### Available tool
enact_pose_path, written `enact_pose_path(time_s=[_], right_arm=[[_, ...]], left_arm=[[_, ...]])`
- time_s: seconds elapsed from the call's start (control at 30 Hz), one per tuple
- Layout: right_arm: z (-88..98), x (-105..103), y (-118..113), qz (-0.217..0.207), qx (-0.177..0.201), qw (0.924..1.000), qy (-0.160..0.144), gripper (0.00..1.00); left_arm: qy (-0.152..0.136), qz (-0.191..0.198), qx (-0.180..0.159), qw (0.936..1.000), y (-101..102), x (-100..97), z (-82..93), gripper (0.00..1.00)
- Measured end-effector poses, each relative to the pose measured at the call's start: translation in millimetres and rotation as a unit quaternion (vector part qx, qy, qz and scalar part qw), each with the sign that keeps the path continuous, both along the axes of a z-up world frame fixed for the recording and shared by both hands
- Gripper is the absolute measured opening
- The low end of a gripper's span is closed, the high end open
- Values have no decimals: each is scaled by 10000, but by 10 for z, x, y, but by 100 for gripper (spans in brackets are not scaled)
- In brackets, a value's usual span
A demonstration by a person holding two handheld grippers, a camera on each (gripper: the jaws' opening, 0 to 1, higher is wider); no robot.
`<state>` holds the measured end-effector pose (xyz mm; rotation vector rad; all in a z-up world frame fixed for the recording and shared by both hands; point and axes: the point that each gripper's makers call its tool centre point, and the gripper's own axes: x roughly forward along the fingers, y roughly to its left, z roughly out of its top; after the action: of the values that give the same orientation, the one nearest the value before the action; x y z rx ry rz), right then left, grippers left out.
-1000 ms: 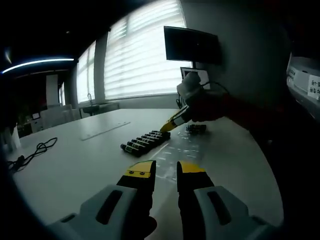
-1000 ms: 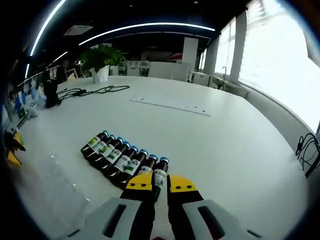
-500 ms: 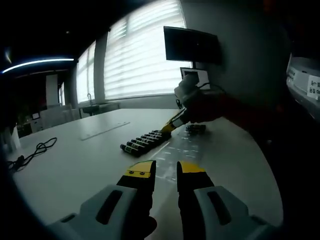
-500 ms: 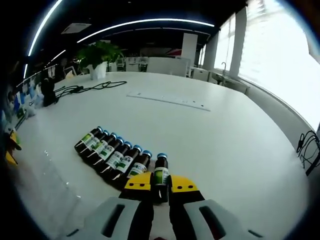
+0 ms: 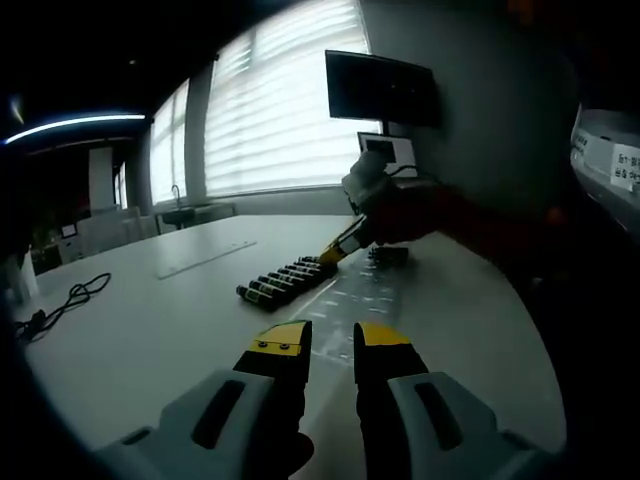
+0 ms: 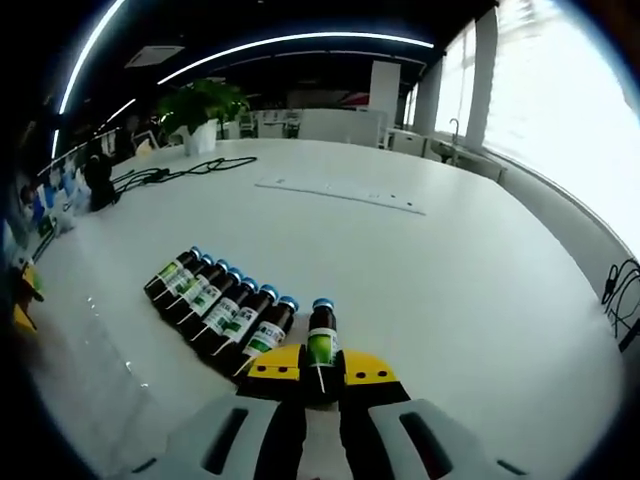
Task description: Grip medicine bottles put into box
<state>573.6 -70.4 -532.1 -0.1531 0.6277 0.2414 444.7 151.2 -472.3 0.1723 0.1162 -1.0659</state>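
In the right gripper view my right gripper is shut on a small brown medicine bottle with a green label and blue cap, held just clear of the row's near end. Several matching bottles lie side by side on the white table. In the left gripper view the same row of bottles lies ahead, and the right gripper, held by a gloved hand, sits at its far end. A clear plastic box lies just right of the row. My left gripper hovers open above the table, holding nothing.
A potted plant, black cables and a long clear strip lie far across the table. Another cable lies at left in the left gripper view. A wall screen hangs beside bright blinds.
The right gripper has shut on the end bottle and drawn it away from the row, turning it in line with the jaws. The left gripper has stayed put.
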Motion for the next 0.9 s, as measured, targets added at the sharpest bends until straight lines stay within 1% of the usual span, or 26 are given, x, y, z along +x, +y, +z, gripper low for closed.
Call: enact_pose_path(time_s=[0.13, 0.33, 0.43, 0.57, 0.9], right_arm=[[1, -8, 11, 13, -40, 10000, 4, 8], [43, -45, 24, 29, -222, 9997, -85, 7], [104, -35, 17, 12, -202, 9997, -170, 7], [127, -29, -29, -51, -194, 9996, -216, 7], [239, -110, -50, -103, -113, 9991, -399, 7]], left_arm=[[-11, 11, -13, 10000, 5, 4, 10, 11], [-13, 21, -37, 10000, 18, 12, 23, 11], [-18, 23, -43, 10000, 20, 15, 28, 11], [-11, 16, -46, 10000, 19, 13, 28, 11], [-8, 9, -40, 10000, 18, 9, 22, 11]])
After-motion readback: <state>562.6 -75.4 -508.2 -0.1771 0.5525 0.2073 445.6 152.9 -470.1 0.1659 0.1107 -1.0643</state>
